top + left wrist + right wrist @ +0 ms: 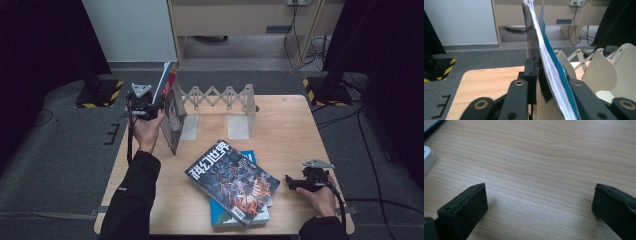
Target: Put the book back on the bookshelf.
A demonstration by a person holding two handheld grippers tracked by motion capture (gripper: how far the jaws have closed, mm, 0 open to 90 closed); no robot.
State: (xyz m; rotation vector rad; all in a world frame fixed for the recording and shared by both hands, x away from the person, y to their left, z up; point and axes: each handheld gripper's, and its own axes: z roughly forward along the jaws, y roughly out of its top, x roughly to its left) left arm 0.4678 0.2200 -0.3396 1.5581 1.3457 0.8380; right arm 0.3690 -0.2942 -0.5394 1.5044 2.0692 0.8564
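An upright stack of thin books (172, 112) stands on edge at the left end of a white folding book rack (220, 96). My left gripper (150, 107) holds it from the left. In the left gripper view the books (546, 57) lean right between the jaws of the left gripper (549, 71); the near pad (531, 67) lies against the dark cover, and the other pad is hidden behind the pages. My right gripper (291, 181) rests low at the table's right side, open (539, 200) over bare wood with nothing between its jaws.
A dark sci-fi magazine (232, 181) lies flat at the front middle on a blue book (225, 214). The rack's white end plates (239, 125) stand behind them. The wooden table (285, 130) ends just left of my left hand; grey carpet surrounds it.
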